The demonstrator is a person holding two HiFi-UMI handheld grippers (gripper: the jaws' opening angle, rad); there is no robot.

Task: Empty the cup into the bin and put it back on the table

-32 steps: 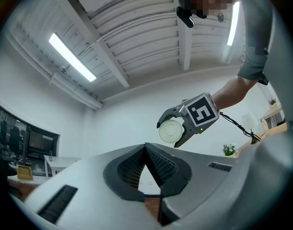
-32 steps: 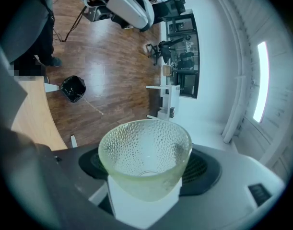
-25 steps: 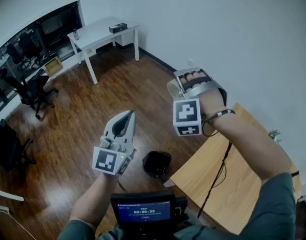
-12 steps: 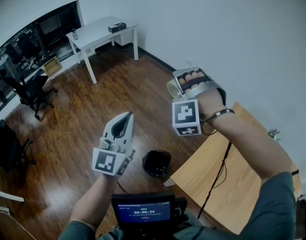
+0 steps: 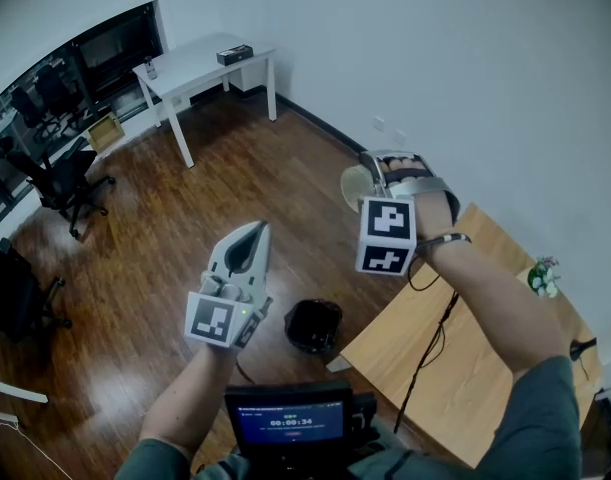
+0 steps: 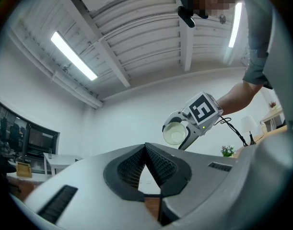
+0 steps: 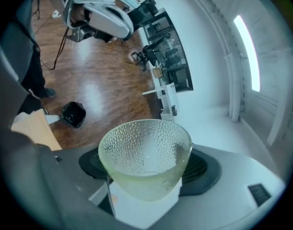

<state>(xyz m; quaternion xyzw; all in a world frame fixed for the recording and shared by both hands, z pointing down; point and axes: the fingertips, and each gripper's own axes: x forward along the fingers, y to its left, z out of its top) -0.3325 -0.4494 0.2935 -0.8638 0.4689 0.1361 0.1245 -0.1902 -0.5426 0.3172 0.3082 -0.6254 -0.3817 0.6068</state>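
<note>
My right gripper (image 5: 377,171) is held in the air above the wooden floor, left of the wooden table (image 5: 465,368), and is shut on a clear dimpled cup (image 5: 356,184). In the right gripper view the cup (image 7: 145,157) fills the space between the jaws, mouth facing away, and looks empty. The black bin (image 5: 315,326) stands on the floor by the table's corner, below and left of the cup. My left gripper (image 5: 253,230) hovers left of the bin, pointing up, its jaws shut with nothing between them. From the left gripper view I see the cup (image 6: 175,133) in the right gripper (image 6: 181,128).
A white desk (image 5: 200,63) stands at the far wall, with black office chairs (image 5: 60,183) to the left. A small potted plant (image 5: 541,276) sits on the wooden table's far side. A screen (image 5: 285,418) is mounted at my chest. A cable (image 5: 430,348) runs across the table.
My right gripper has rolled and shifted a little to the right and down with the cup in it. The left gripper has stayed where it was.
</note>
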